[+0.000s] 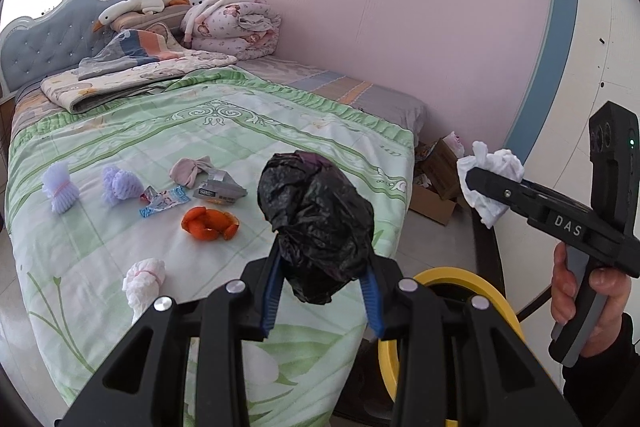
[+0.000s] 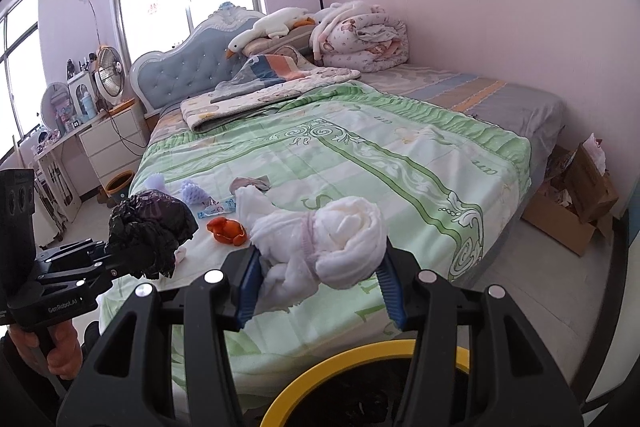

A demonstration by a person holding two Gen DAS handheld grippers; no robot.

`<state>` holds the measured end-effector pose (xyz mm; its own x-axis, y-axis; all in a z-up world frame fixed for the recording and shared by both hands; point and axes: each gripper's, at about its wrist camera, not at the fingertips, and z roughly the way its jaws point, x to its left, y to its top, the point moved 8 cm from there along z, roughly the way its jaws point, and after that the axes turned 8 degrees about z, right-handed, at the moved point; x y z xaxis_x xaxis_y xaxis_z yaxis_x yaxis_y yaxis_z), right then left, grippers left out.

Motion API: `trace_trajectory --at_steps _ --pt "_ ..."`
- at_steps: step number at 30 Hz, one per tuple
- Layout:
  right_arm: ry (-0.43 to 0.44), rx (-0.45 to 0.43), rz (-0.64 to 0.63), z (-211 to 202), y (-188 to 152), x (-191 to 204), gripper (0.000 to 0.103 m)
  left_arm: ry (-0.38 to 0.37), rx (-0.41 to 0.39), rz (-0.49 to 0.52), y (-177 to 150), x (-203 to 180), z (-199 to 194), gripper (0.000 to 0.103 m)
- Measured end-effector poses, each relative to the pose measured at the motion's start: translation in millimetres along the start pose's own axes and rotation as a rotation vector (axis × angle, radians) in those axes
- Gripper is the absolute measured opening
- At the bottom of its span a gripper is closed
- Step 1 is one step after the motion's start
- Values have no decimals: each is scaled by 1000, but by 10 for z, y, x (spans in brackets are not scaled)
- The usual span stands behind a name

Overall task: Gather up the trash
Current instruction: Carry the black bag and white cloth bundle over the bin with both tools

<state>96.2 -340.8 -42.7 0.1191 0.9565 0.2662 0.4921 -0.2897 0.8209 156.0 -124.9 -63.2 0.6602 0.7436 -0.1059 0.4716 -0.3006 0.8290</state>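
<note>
While the left claw [image 1: 323, 283] is clenching a crumpled black plastic bag [image 1: 316, 223], the wad is standing up between the blue pads [image 1: 272, 291], its long axis running upward and away from the camera, over the foot of the bed [image 1: 224, 139]. The bag is looking glossy, wrinkled and roughly egg-shaped. The right claw [image 2: 320, 279] is gripping a white foam fruit net [image 2: 320, 247], soft, ribbed and bunched, tied around the middle with a pale pink band; its long axis is lying roughly across the claw, from pad to pad. Both are hanging above the yellow rim of a round bin [image 2: 360, 359] sitting at the foot of the bed.

On the green floral quilt, more trash is lying: a curled orange peel [image 1: 210, 223], a blue-and-white wrapper [image 1: 164, 201], a flattened grey carton [image 1: 220, 189], a crumpled pinkish tissue [image 1: 190, 171], two lilac foam nets [image 1: 90, 187] side by side, and another white foam net [image 1: 142, 285] near the bed's near edge.
</note>
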Motion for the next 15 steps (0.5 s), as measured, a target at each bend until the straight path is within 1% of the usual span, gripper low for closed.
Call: trace_trajectory --at_steps 15 --pt "-52 -33 66 -495 -153 -508 48 -87 9 118 -9 -681 9 33"
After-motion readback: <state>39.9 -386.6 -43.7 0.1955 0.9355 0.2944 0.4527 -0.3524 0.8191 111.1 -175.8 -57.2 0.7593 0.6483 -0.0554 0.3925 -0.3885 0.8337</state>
